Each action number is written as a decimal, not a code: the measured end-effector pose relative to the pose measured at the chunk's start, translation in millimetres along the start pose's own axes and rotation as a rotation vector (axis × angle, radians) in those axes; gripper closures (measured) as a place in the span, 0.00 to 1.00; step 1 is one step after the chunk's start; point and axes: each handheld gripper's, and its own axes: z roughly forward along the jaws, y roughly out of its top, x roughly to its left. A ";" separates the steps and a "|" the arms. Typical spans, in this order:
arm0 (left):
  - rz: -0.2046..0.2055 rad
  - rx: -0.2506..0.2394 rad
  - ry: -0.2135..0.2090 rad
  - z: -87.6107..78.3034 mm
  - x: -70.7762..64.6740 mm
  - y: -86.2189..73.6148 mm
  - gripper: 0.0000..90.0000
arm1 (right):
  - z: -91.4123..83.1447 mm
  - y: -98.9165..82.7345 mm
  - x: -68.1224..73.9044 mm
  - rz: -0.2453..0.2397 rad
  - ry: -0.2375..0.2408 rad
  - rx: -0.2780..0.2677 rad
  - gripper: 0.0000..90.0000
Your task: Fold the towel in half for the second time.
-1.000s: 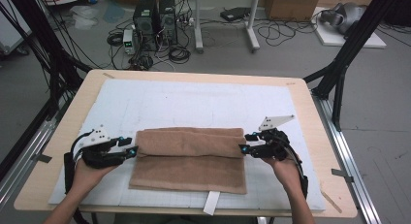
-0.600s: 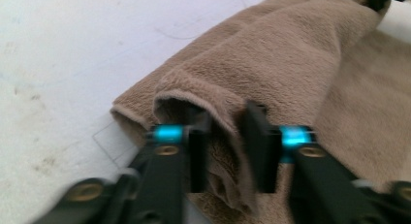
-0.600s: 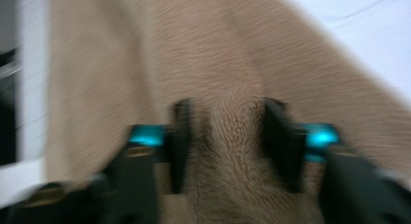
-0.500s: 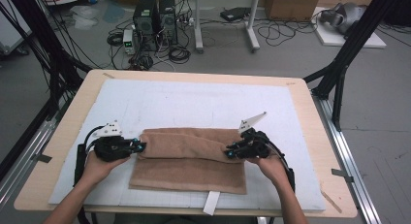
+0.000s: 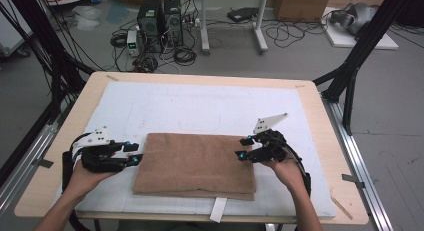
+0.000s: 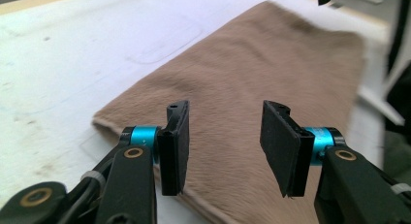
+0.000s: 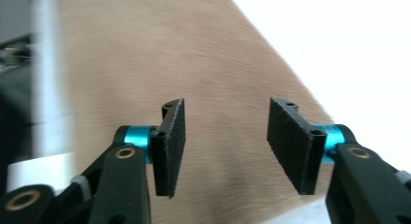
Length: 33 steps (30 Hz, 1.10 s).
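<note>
A folded brown towel (image 5: 192, 163) lies flat on the white mat. My left gripper (image 5: 134, 154) sits at the towel's left edge, level and pointing right. In the left gripper view its jaws (image 6: 225, 146) stand apart over the towel (image 6: 252, 73); they have just been opening, with nothing between them. My right gripper (image 5: 243, 148) hovers at the towel's right edge, pointing left. Its jaws (image 7: 225, 146) have also just been opening and stand apart above the towel (image 7: 169, 54), which is blurred there.
The white mat (image 5: 200, 106) covers most of the wooden table (image 5: 320, 116). A white tape strip (image 5: 217, 209) hangs at the front edge. Black frame posts (image 5: 360, 56) rise at both sides. Computers and cables (image 5: 160, 26) lie on the floor behind.
Half a second ago both grippers were shut and further in on the towel's ends. Now both have drawn back outward and their jaws are open. The towel lies much as before.
</note>
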 end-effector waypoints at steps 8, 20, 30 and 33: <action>-0.046 0.051 0.162 38.8 22.1 4.3 0.57 | 26.7 -3.8 -25.8 0.050 -0.147 0.087 0.43; -0.128 0.184 0.117 80.4 44.6 -0.9 0.77 | 45.9 -21.8 -45.2 0.175 -0.038 0.091 0.64; -0.112 0.082 0.196 89.0 38.3 20.2 0.96 | 30.0 -7.2 -49.0 0.084 -0.174 0.091 0.88; -0.122 0.050 0.226 99.0 45.7 34.2 0.96 | 24.3 4.6 -64.7 0.090 -0.240 0.085 0.88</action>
